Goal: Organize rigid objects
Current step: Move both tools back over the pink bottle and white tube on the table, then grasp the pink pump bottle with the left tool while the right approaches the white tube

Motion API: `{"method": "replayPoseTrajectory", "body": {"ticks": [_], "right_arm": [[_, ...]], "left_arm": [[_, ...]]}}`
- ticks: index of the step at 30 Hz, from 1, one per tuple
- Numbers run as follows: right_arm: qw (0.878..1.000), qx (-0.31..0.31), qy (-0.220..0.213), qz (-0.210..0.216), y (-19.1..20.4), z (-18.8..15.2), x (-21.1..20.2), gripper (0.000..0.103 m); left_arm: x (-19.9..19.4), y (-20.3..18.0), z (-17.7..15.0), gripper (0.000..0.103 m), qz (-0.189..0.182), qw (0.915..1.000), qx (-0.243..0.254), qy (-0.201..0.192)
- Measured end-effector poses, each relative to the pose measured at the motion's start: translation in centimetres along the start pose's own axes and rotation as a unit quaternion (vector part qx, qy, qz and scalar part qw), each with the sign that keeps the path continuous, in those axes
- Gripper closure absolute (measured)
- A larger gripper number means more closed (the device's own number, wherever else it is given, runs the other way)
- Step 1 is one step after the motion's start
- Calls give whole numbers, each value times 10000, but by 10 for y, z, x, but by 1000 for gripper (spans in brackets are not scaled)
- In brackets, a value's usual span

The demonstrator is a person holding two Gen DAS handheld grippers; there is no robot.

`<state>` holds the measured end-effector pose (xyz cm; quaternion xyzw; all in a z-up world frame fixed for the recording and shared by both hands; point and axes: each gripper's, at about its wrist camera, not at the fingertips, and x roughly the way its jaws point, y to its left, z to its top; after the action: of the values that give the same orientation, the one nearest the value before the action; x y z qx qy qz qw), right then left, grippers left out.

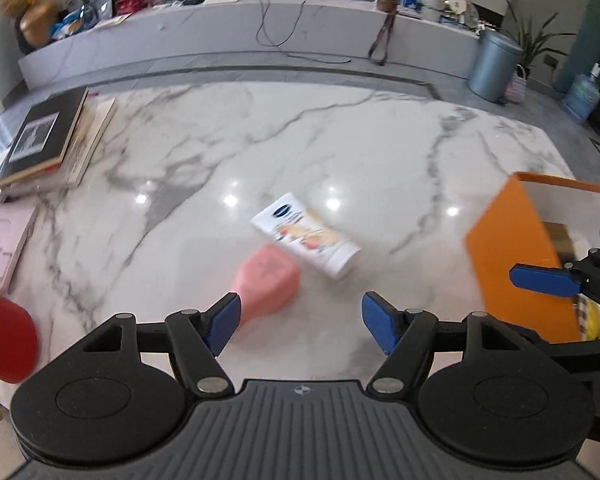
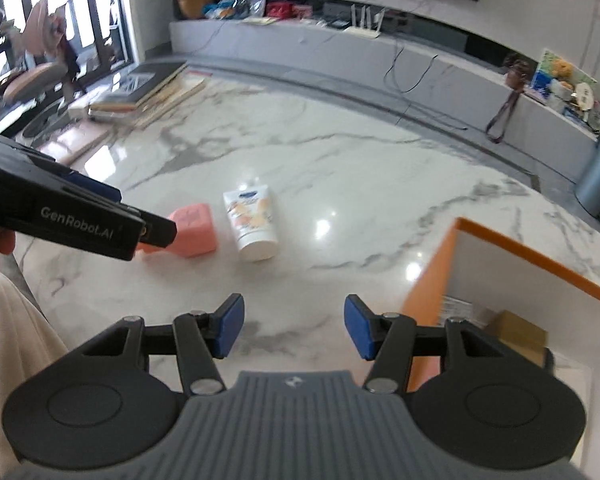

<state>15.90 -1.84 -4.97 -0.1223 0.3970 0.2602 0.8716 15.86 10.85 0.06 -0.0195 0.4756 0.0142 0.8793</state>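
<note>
A pink box (image 1: 266,286) lies on the marble table (image 1: 220,152), with a white tube (image 1: 306,236) lying beside it on the right. My left gripper (image 1: 300,326) is open and empty, just short of the pink box. In the right wrist view the pink box (image 2: 194,230) and the white tube (image 2: 252,220) lie ahead to the left. My right gripper (image 2: 294,330) is open and empty above the table, left of an orange box (image 2: 432,280). The left gripper's body (image 2: 72,216) partly hides the pink box.
The orange open box (image 1: 512,248) stands at the table's right, with a brown item (image 2: 520,334) and a yellow item (image 1: 592,320) inside. Stacked books (image 1: 48,140) lie at the far left. A red cylinder (image 1: 4,336) stands near left. A grey bin (image 1: 494,64) is beyond.
</note>
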Motion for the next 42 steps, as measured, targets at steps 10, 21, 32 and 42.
{"method": "replayPoseTrajectory", "body": {"ticks": [10,21,32,42], "right_arm": [[9986,-186,470,149,15,9,49,54],[9964,-297,746,279,26,22,86,54],[9940,-646,839,261,35,36,107,54],[9951,-660,707,191,34,51,121,51]], "left_arm": [[32,9,-4,18,11,9919,1204,394],[58,23,-8,17,-71,9777,1993,662],[84,20,3,30,-69,9800,1908,568],[91,37,7,51,9,9963,807,299]]}}
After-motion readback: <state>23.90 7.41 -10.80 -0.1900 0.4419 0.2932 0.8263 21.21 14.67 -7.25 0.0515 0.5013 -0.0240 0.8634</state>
